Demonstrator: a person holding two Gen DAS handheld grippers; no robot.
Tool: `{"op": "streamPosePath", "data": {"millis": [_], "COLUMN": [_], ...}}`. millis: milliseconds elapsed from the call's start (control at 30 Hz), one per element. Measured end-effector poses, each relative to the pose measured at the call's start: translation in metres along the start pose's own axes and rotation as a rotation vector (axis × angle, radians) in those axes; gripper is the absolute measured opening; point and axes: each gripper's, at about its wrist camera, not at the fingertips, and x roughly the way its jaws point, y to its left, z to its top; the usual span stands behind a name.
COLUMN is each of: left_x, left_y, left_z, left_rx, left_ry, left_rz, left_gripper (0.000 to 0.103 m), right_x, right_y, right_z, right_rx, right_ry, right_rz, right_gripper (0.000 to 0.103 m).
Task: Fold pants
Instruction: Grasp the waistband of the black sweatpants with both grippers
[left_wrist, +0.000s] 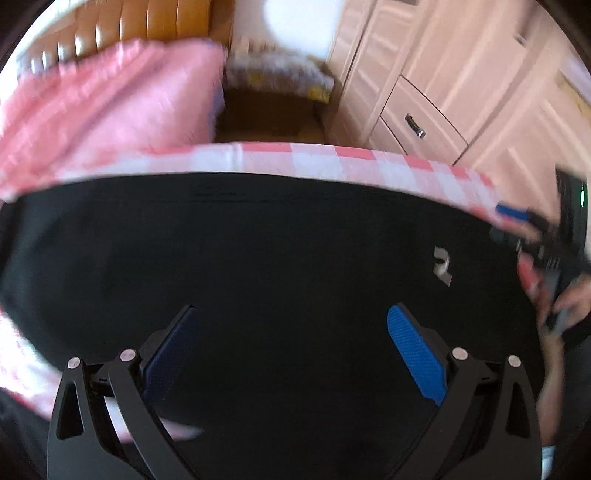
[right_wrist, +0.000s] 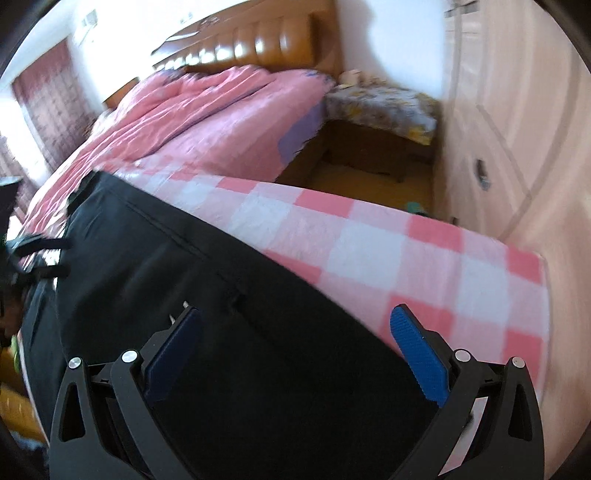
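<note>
Checkered bedspread (right_wrist: 369, 254), black pants (left_wrist: 258, 258) lying crosswise (flat)

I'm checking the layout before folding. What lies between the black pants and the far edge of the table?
Only a bare strip of pink-and-white checked cloth lies between the pants and the far edge; nothing sits on it. The right wrist view shows it best.

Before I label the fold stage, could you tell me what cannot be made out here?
- Pants ends: cut off by frame edges, both views.
- Pants' near part: hidden behind left gripper and right gripper.
- Logo: blurred.
- Folds: lost in black fabric.
</note>
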Motion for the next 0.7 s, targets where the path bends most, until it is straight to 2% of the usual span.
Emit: {"op": "streamPosePath", "data": {"millis": [167, 200, 267, 367, 400, 467, 567, 700], "left_x": [0.032, 0.037, 0.041, 0.05, 0.05, 0.05, 0.048, 0.047], "left_y": [0.008, 0.008, 0.007, -0.004, -0.008, -0.02, -0.038, -0.047], "left_z": [0.043, 0.05, 0.054, 0.069, 0.071, 0.078, 0.082, 0.079], "left_rx": [-0.076, -0.08, -0.071, -0.012, 0.02, 0.138, 0.397, 0.682], "left_ry": [0.046, 0.055, 0.064, 0.064, 0.061, 0.051, 0.036, -0.001], "left_rz": [-0.042, -0.041, -0.029, -0.009, -0.017, -0.059, -0.123, -0.095], "left_gripper": [0.101, 0.101, 0.101, 0.101, 0.101, 0.101, 0.101, 0.101], "right_x": [0.025, 0.028, 0.031, 0.03, 0.028, 0.024, 0.023, 0.027], "right_y": [-0.003, -0.001, 0.004, 0.014, 0.015, 0.012, -0.007, -0.008], "right_z": [0.007, 0.006, 0.003, -0.003, -0.004, -0.004, 0.002, 0.004], "right_rx": [-0.066, -0.081, -0.107, -0.171, -0.184, -0.185, -0.127, -0.133], "right_ry": [0.102, 0.122, 0.145, 0.149, 0.147, 0.142, 0.141, 0.163], "right_rz": [0.073, 0.087, 0.109, 0.096, 0.102, 0.106, 0.11, 0.15], "right_gripper": [0.097, 0.094, 0.076, 0.073, 0.07, 0.055, 0.053, 0.053]}}
